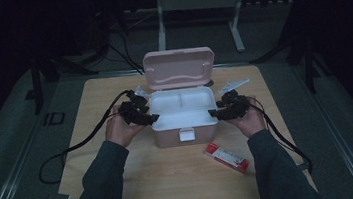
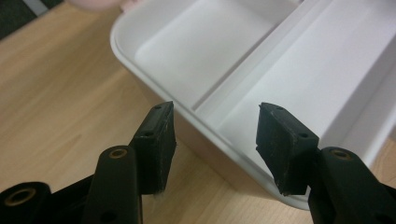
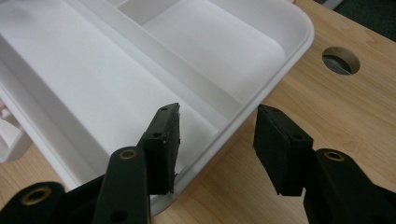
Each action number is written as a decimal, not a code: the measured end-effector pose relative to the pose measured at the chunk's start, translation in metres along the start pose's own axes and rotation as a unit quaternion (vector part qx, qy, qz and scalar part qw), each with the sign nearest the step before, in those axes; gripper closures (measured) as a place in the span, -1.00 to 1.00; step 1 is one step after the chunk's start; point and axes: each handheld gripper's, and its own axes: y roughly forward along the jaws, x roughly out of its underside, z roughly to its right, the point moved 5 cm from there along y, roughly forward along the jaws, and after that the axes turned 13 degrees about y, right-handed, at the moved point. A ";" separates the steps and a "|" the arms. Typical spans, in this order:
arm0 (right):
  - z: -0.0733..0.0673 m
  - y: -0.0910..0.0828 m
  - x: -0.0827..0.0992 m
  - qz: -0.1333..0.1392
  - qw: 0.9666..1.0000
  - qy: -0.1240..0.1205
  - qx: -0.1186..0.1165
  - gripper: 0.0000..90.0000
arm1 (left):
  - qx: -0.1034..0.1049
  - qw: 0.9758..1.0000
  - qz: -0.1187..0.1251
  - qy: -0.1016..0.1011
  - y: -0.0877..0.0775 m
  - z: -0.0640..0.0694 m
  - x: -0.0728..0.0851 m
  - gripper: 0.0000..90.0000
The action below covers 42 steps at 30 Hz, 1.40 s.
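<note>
A pink box [image 1: 171, 136] stands at the middle of the wooden table with its lid [image 1: 179, 68] raised behind it. A white divided tray [image 1: 181, 110] sits in its top. My left gripper [image 1: 152, 117] is at the tray's left rim. Seen from the left gripper view, its jaws [image 2: 215, 135] straddle the tray's rim [image 2: 154, 86], one outside and one over the inside, open and apart from it. My right gripper [image 1: 212, 111] is at the right rim. There its jaws [image 3: 217, 135] straddle the tray's edge [image 3: 261, 100] the same way, open with no pad pressing.
A red and white flat packet [image 1: 226, 157] lies on the table in front of the box, to its right. A white latch [image 1: 186, 134] hangs on the box front. A round hole [image 3: 341, 59] is cut in the tabletop past the tray's corner. Cables trail off both table sides.
</note>
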 end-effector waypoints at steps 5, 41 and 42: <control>0.000 -0.002 0.001 0.006 1.000 -0.002 -0.002 0.08 | -0.005 1.000 0.006 0.027 -0.015 -0.006 -0.011 0.02; 0.012 -0.059 0.034 0.055 0.998 0.008 -0.004 -0.02 | 0.105 0.954 -0.090 0.265 -0.003 -0.001 -0.088 0.34; 0.012 -0.059 0.035 0.054 0.998 0.007 -0.003 -0.02 | 0.107 0.953 -0.093 0.268 -0.001 0.001 -0.089 0.34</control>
